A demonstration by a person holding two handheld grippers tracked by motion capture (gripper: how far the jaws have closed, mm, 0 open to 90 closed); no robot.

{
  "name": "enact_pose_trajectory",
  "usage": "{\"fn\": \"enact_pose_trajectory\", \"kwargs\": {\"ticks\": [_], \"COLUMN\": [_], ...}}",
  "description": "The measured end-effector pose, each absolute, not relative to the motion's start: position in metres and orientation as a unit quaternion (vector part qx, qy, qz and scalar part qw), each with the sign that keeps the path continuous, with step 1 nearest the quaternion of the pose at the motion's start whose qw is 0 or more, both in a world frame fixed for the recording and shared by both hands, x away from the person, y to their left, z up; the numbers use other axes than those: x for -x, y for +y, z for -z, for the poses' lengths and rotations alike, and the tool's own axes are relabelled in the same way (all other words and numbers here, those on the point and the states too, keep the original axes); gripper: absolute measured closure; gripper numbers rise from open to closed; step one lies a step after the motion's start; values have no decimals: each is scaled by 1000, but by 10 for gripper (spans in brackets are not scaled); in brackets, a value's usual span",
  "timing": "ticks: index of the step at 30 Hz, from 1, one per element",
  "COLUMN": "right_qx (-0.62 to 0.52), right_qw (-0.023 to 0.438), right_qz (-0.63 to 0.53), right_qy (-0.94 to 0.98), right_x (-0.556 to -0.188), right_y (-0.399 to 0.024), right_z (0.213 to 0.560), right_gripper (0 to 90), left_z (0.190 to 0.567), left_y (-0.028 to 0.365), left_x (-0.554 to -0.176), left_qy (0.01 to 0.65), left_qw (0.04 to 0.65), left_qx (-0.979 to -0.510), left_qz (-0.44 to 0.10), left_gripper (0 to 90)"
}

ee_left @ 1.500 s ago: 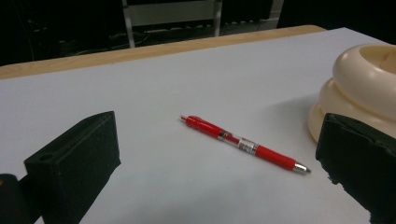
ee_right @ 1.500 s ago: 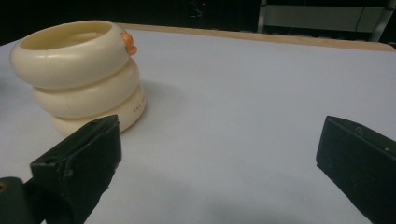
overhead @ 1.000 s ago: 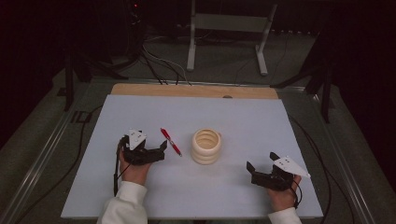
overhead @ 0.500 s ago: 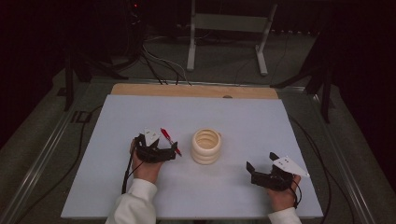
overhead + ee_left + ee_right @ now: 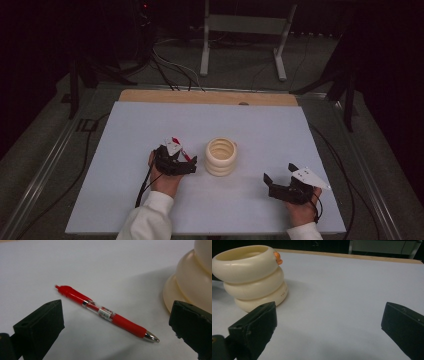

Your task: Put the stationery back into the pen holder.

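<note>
- Nearest, at the bottom of the high view: two forearms in white sleeves [image 5: 147, 220] come in over the near edge of the white table [image 5: 125, 130].
- Right gripper [image 5: 274, 184] sits near the table's near right corner, held by the right hand [image 5: 302, 210]; grey three-cornered plate on top. Jaws spread wide, nothing between them. In the right gripper view both black jaws rise at the bottom corners with bare table surface between.
- Left gripper [image 5: 186, 165] sits left of centre, held by the left hand [image 5: 162, 177], with a cable trailing back toward the sleeve. Jaws wide apart, gripping nothing.
- Red pen [image 5: 105, 312] lies flat on the table between and just beyond the left jaws, touching neither. Silver tip points toward the near right of the left gripper view, clip end toward the far left; clear middle section with a small label. In the high view a short red length of it shows just beyond the left gripper.
- Cream ringed holder [image 5: 221, 156], three stacked bulging rings with an open top, stands upright near the table centre, just right of the left gripper and apart from the pen. A small orange spot [image 5: 277, 258] sits on its top ring in the right gripper view.
- Farther: a wooden strip [image 5: 207, 97] runs along the table's far edge.
- Farthest: dark floor with cables [image 5: 170, 67] and a pale metal stand [image 5: 245, 35].
</note>
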State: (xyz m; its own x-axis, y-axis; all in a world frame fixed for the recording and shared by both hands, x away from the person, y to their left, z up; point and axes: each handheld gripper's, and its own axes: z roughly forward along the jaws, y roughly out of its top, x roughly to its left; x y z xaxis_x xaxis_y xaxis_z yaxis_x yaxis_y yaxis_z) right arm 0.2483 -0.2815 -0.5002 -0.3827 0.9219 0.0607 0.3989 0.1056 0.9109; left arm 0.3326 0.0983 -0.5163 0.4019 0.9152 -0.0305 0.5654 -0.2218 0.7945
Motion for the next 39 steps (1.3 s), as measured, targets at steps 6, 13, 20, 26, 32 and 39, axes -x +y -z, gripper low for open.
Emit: {"fn": "enact_pose_trajectory", "kwargs": {"ticks": [6, 13, 20, 26, 32, 39], "right_qx": [-480, -480, -481, -482, -481, -481], "right_qw": [282, 282, 283, 283, 283, 283], "right_qz": [-465, -464, -463, -463, -462, -461], "right_qy": [689, 689, 689, 688, 689, 690], "right_x": [-249, -249, -249, -249, -249, -249], "right_y": [-282, -282, -282, -283, -282, -282], "right_z": [500, 501, 501, 501, 501, 501], "right_gripper": [5, 5, 5, 5, 5, 5], "left_z": [521, 524, 528, 529, 526, 523], "left_y": [94, 86, 78, 75, 78, 86], "left_x": [-335, -335, -334, -330, -327, -327], "left_qy": [496, 493, 502, 496, 500, 523], "left_qw": [368, 357, 336, 317, 317, 310], "left_qx": [-755, -767, -773, -781, -779, -767], "left_qz": [-217, -205, -195, -207, -207, -206], "left_gripper": [12, 13, 61, 214, 413, 651]}}
